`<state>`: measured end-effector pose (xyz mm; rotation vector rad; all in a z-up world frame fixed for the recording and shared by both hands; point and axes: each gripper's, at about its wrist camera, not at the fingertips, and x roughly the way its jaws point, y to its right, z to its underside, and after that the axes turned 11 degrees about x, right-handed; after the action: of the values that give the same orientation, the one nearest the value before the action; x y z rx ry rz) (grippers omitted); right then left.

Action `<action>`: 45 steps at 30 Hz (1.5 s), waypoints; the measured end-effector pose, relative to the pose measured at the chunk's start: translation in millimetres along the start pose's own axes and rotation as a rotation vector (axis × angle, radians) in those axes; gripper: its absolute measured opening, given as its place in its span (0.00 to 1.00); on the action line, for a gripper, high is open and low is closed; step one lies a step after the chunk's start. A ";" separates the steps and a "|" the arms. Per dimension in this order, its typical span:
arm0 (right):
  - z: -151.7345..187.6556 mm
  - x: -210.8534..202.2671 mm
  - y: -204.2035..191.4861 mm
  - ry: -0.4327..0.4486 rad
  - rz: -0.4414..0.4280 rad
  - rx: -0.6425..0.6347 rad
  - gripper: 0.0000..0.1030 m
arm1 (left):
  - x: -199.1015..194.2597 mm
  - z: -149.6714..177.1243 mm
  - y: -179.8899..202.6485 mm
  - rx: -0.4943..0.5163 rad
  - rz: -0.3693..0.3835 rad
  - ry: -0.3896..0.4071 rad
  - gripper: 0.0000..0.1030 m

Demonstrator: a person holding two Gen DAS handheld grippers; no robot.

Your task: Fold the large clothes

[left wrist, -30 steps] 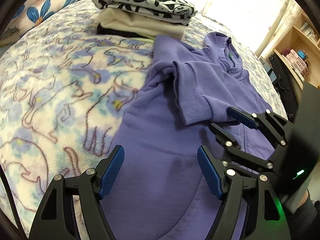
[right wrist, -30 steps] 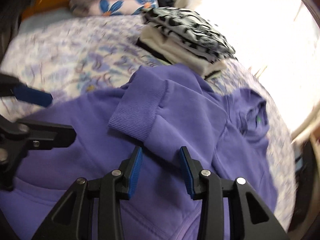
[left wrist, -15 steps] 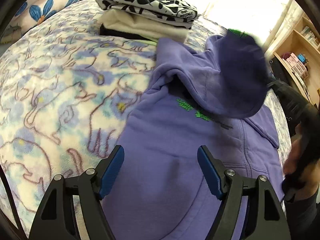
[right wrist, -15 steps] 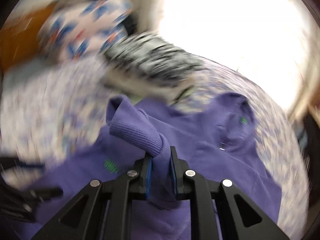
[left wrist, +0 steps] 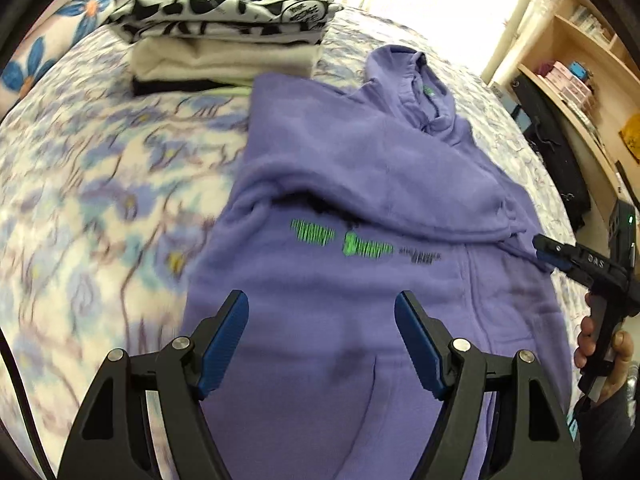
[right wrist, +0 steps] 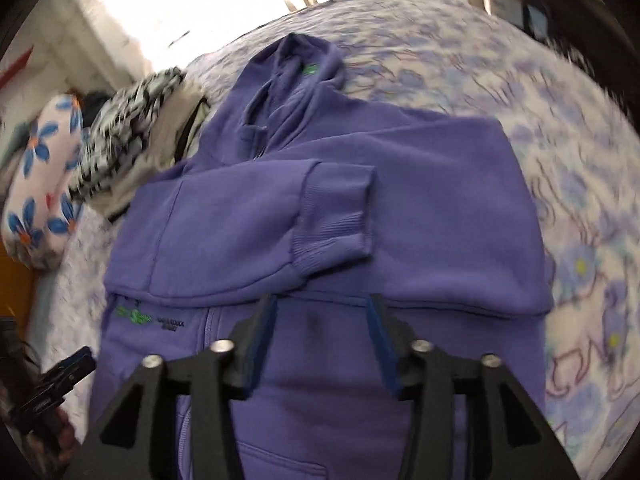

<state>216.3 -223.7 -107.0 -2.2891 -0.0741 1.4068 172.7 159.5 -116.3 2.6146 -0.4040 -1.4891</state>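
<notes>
A bed [left wrist: 100,184] with a blue-and-white patterned blanket fills both views. A purple hoodie [left wrist: 360,184] lies flat on it, front up, one sleeve [right wrist: 280,216] folded across the chest. Folded clothes [left wrist: 228,36] are stacked beside its hood. The left gripper [left wrist: 322,340] hovers open over the hem, empty. The right gripper [right wrist: 322,340] is opening, with nothing between its jaws.
</notes>
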 end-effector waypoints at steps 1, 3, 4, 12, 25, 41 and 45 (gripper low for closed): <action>-4.2 -2.1 6.5 0.003 -0.031 0.025 0.65 | 2.4 -10.2 -3.6 0.006 0.002 0.004 0.72; -16.6 0.5 14.1 0.005 -0.074 0.060 0.67 | 9.3 -29.3 -15.5 0.010 -0.009 0.003 0.72; -22.6 3.4 16.1 0.003 -0.087 0.072 0.67 | 13.6 -38.0 -22.2 0.003 -0.017 0.001 0.72; -66.5 62.3 16.9 -0.063 -0.083 0.077 0.67 | 64.4 -97.4 -71.4 -0.027 -0.022 -0.047 0.72; -74.5 35.7 -38.3 0.152 -0.089 -0.157 0.13 | 91.2 -118.8 -70.3 -0.030 -0.061 0.004 0.18; -69.5 28.8 -34.5 0.148 0.052 -0.140 0.33 | 42.7 -122.4 -17.6 0.174 -0.266 0.157 0.49; -55.7 21.6 -55.7 0.172 -0.010 -0.178 0.34 | 35.3 -122.5 12.0 0.143 -0.119 0.131 0.49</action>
<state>284.8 -187.0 -81.6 -2.5419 -0.1627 1.2364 292.7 133.4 -79.8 2.8757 -0.3610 -1.3573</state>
